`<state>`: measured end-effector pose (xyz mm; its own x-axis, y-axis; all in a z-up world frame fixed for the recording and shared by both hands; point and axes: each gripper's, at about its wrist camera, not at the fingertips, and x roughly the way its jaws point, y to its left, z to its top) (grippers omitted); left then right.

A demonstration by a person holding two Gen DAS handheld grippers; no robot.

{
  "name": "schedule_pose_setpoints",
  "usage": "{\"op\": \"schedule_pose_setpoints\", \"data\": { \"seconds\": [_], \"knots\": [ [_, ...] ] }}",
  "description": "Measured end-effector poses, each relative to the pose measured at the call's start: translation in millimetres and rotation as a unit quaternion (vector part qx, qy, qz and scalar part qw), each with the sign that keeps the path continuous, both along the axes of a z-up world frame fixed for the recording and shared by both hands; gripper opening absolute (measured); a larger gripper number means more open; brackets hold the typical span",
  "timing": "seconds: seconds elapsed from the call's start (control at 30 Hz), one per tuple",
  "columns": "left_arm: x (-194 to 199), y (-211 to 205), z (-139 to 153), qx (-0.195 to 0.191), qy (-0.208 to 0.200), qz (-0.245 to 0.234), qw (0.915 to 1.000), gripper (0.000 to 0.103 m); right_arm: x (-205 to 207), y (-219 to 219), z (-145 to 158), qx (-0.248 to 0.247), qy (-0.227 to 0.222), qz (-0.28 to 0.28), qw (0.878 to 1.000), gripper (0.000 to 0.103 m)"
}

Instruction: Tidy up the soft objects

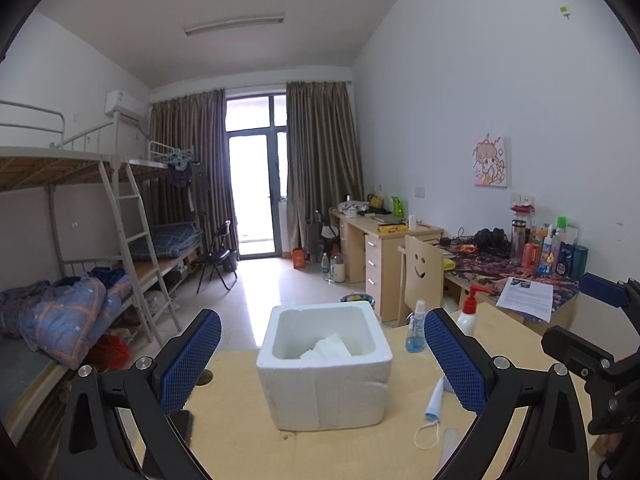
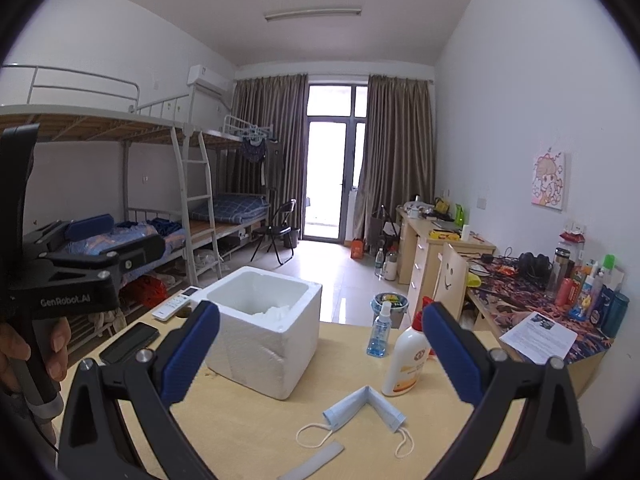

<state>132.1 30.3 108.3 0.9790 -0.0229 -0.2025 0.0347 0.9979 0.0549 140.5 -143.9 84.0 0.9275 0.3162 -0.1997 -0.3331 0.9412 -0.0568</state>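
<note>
Mask (image 2: 362, 406) lies near table edge (image 2: 240, 440), beside foam box (image 2: 260, 344)

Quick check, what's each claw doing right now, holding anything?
Left claw: open, holding nothing, lined up on the foam box.
Right claw: open, holding nothing, above the face mask on the table.

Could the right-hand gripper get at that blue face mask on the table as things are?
Probably yes. The face mask lies flat on the bare table, just ahead of the right gripper, whose jaws are wide open and empty. The white pump bottle stands just behind the mask but not across the approach.
</note>
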Motion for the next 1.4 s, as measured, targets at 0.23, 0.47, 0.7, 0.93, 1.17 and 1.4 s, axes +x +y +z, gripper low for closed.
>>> {"op": "schedule_pose_setpoints", "data": {
  "seconds": [0.23, 0.47, 0.7, 0.93, 1.17, 1.4],
  "knots": [
    [-36, -3, -1, -0.013, -0.019, -0.003, 0.9997, 0.102, -27, -8, 2, 0.011, -0.014, -0.008, 1.0, 0.102],
    [-61, -10, -8, -0.021, -0.028, -0.013, 0.9993, 0.102, -49, -12, -3, 0.015, -0.022, -0.012, 1.0, 0.102],
    [-77, -7, -16, -0.036, -0.033, -0.016, 0.9987, 0.102, -58, -16, -7, 0.02, -0.025, -0.016, 0.999, 0.102],
    [-82, -4, -35, -0.052, -0.036, -0.012, 0.9979, 0.102, -60, -19, -21, 0.029, -0.021, -0.023, 0.999, 0.102],
    [-84, -8, -61, -0.058, -0.029, -0.025, 0.9976, 0.102, -61, -20, -36, 0.022, -0.018, -0.033, 0.999, 0.103],
    [-90, -12, -81, -0.047, -0.034, -0.025, 0.998, 0.102, -62, -26, -57, 0.022, -0.013, -0.045, 0.999, 0.103]
  ]
}}
